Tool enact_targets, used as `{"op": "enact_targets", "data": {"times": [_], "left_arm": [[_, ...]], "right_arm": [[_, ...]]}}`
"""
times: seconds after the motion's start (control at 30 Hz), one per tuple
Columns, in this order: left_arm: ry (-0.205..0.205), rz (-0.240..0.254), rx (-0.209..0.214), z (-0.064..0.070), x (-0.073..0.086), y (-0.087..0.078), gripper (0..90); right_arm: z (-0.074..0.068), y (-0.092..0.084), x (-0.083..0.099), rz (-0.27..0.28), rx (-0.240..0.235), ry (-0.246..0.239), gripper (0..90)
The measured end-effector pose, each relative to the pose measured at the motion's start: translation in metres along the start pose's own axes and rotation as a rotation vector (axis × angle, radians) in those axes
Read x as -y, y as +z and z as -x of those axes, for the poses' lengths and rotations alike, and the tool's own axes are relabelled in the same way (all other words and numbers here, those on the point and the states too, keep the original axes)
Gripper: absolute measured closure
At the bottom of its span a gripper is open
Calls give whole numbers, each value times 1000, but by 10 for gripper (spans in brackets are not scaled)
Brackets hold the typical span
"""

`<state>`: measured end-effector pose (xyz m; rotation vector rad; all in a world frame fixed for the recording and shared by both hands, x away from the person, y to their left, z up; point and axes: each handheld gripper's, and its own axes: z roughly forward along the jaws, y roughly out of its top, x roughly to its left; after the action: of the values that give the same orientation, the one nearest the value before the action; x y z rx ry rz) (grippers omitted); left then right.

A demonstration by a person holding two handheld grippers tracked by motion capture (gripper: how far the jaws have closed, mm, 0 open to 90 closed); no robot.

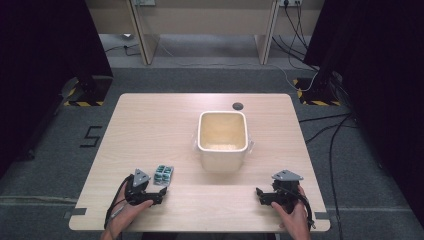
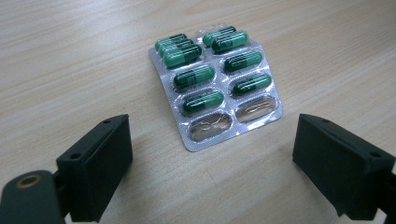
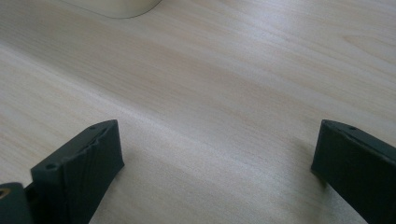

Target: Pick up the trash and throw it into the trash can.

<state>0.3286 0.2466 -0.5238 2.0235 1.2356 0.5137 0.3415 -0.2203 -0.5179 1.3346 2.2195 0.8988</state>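
In the high view, the blister pack [image 1: 163,175] lies flat on the table [image 1: 150,120] at about 7 o'clock from the cream bin [image 1: 223,137], just beyond the left tongs [image 1: 159,196], while the right tongs [image 1: 260,194] rest well apart at about 4 o'clock from the bin. The work in hand looks like lifting that pack, probably toward the bin, and the main risk, as I judge it, is that so thin and flat a sheet gives the jaws nothing to bite: they may skid over the foil, push the pack along the wood, or catch 1 corner and let it swing and drop. In the left gripper view, the blister pack [image 2: 215,84] sits at 12 o'clock ahead of the left tongs [image 2: 212,154], with green capsules in most pockets and the 2 nearest pockets crushed and empty; that near edge is the soft part, so a pinch there could buckle the foil rather than hold it. The jaws stand wide, clear of the pack on either side, touching and holding nothing. In the right gripper view, the right tongs [image 3: 215,158] are likewise spread wide over bare table, holding nothing, with the base of the bin [image 3: 116,7] at about 11 o'clock; if this hand swings in carelessly it could knock the bin.
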Motion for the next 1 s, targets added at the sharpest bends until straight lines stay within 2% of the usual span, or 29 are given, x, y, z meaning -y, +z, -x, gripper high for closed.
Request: {"op": "enact_targets", "data": {"times": [0.57, 0.73, 0.93, 1.0], "left_arm": [[-12, 10, -5, -1, 0, 0, 125], [-43, 35, 35, -3, -1, -1, 147], [-52, 42, 9, -4, -6, -2, 147], [-53, 39, 11, -4, -8, -1, 147]], "right_arm": [[0, 0, 0, 0, 0, 0, 16], [0, 0, 0, -1, -1, 2, 16], [0, 0, 0, 0, 0, 0, 16], [0, 0, 0, 0, 0, 0, 16]]}}
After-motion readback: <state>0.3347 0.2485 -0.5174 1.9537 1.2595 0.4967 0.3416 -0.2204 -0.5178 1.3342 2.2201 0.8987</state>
